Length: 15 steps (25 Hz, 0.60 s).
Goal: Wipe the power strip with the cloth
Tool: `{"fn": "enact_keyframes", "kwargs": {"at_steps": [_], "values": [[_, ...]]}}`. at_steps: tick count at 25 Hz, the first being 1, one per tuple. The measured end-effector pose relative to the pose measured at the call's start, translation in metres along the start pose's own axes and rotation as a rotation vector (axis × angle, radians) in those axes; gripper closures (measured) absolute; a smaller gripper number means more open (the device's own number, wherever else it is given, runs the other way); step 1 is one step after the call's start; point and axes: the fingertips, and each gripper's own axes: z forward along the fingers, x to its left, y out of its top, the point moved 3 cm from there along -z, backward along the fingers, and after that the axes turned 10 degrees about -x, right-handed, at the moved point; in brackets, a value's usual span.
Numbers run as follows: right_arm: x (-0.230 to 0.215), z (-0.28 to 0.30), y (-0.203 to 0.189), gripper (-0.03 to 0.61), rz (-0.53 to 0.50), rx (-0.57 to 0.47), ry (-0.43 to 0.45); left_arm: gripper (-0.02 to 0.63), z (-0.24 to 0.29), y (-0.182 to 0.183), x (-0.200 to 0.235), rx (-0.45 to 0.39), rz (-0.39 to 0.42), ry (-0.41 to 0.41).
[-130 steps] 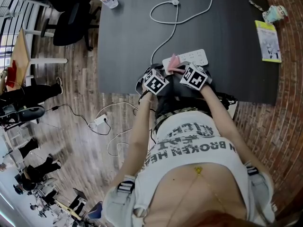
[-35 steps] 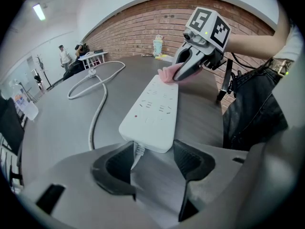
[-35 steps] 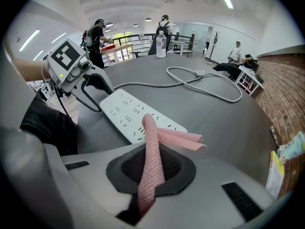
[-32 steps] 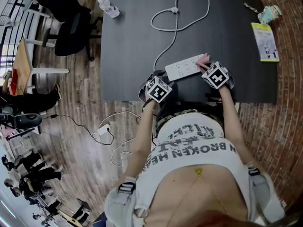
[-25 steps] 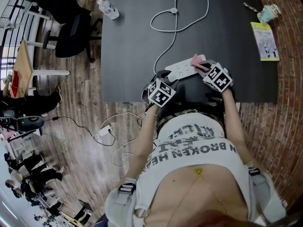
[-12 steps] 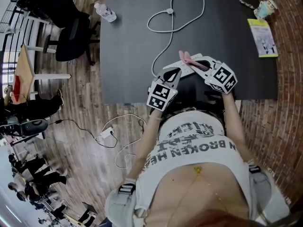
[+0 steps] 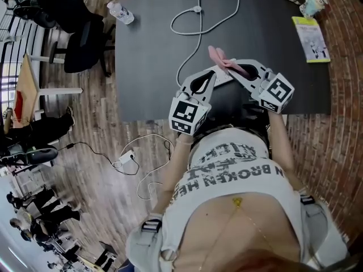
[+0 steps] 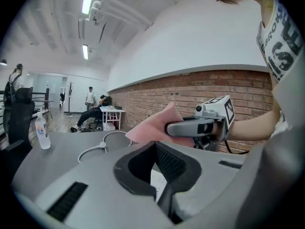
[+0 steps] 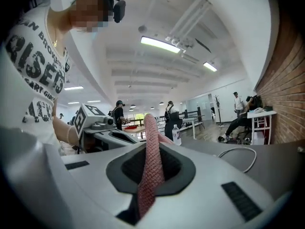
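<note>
- Our left claw (image 8: 164, 192) was pressed fully closed above the dark counter (image 7: 147, 50).
- Our right claw (image 9: 143, 194) pinched the pink cloth (image 9: 151, 151), just beside the left one.

Dark table (image 7: 147, 61) on a wood floor

On it: a water bottle (image 7: 121, 13) at one far corner, a looped white cable (image 7: 197, 9), a booklet (image 7: 309, 38) and a small figurine (image 7: 313, 4).

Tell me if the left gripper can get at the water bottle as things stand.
Probably yes, with a long reach: the water bottle stands at the far left corner of the table, and nothing stands between it and the left gripper. Its shut jaws would have to open first.
</note>
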Motion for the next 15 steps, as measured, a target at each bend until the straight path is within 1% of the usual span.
{"fn": "enact_keyframes", "kwargs": {"at_steps": [6, 11, 15], "values": [[0.007, -0.006, 0.039, 0.561, -0.022, -0.107, 0.001, 0.606, -0.005, 0.034, -0.011, -0.091, 0.024, 0.016], [0.015, -0.01, 0.063, 0.561, -0.058, -0.159, -0.001, 0.606, -0.014, 0.062, -0.02, -0.159, 0.033, 0.037], [0.02, -0.01, 0.081, 0.561, -0.099, -0.185, -0.012, 0.606, -0.022, 0.089, -0.026, -0.218, 0.062, 0.048]]}}
